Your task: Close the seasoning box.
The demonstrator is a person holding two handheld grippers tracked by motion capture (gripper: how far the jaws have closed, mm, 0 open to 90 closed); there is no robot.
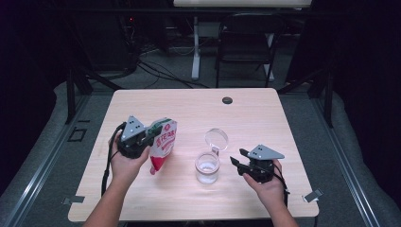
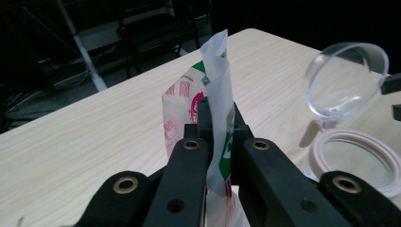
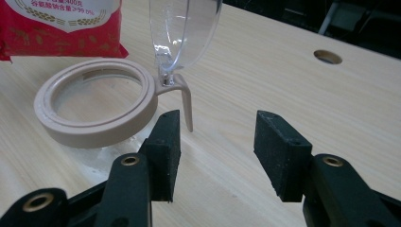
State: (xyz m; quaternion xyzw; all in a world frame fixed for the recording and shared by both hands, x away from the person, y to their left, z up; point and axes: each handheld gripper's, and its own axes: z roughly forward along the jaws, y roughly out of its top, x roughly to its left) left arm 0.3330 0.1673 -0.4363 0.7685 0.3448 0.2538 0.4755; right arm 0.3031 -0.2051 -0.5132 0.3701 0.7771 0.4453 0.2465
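A pale wooden table [image 1: 189, 101] stands in a dark room, with a folding chair [image 1: 246, 42] and loose cables on the floor behind it. The left hand-held gripper [image 1: 147, 135] is clenched on the top edge of a red and white pouch [image 1: 163, 144] (green trim shows along the pinched seam in the left gripper view), holding it lifted and tilted so that its bottom corner points down at the table. In the left gripper view the 2 black jaws press the folded film [image 2: 218, 94] between them. Just to the right of the pouch stands a clear jar [image 1: 207, 166] with a beige rim [image 3: 94, 106]; its round transparent lid [image 1: 216, 139] is flipped up on its hinge, leaving the mouth uncovered. Something white lies in the bottom of the jar. The right hand-held gripper [image 1: 238, 157] is released, its 2 padded jaws spread wide apart, and it hovers just beside the jar on the right without touching it. A small dark round grommet [image 1: 227, 100] sits near the table's far edge.
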